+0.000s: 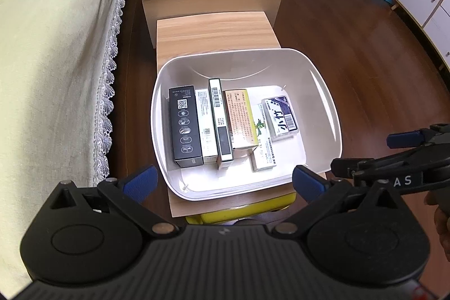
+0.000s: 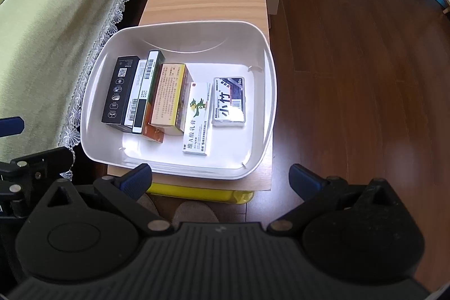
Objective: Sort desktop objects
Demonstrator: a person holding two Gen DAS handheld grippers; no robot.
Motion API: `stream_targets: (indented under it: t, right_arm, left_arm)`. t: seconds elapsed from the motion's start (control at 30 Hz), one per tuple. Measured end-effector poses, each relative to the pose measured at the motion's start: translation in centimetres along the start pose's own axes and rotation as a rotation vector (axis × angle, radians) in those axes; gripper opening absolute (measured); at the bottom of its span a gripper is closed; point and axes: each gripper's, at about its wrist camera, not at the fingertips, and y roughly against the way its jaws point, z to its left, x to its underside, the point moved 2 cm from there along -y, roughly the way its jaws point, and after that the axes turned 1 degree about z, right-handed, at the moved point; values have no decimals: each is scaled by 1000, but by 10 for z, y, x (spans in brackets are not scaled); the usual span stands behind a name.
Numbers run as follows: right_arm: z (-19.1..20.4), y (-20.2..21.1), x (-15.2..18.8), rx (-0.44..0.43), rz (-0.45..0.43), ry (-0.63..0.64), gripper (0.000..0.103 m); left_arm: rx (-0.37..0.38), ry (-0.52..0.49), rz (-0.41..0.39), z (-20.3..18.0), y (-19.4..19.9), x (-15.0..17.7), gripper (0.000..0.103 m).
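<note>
The small clear packet (image 2: 229,102) reads "小竹" and "50s"; the white carton (image 2: 197,120) reads "维A酸乳膏"

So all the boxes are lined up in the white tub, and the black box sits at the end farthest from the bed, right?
Not quite. The black box is at the end of the row nearest the bed; the right wrist view shows it. The small blue and white packet holds the far end. The rest stands: the boxes are lined up in the white tub.

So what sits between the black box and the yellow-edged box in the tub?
Two narrow white boxes with barcodes, standing on edge, fill the gap between the black box and the yellow-edged box; the right wrist view shows it best.
</note>
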Motion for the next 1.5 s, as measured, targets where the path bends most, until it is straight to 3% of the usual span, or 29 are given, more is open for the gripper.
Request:
stream_targets:
  t: [0.9, 1.5]
  right_arm:
    - [6, -2, -6, -6, -5, 20, 102]
    - [26, 10, -16, -14, -68, 71, 102]
  left_arm:
    - [-12, 4, -27, 7, 7, -3, 103]
    - [-40, 83, -91, 37, 30, 4, 103]
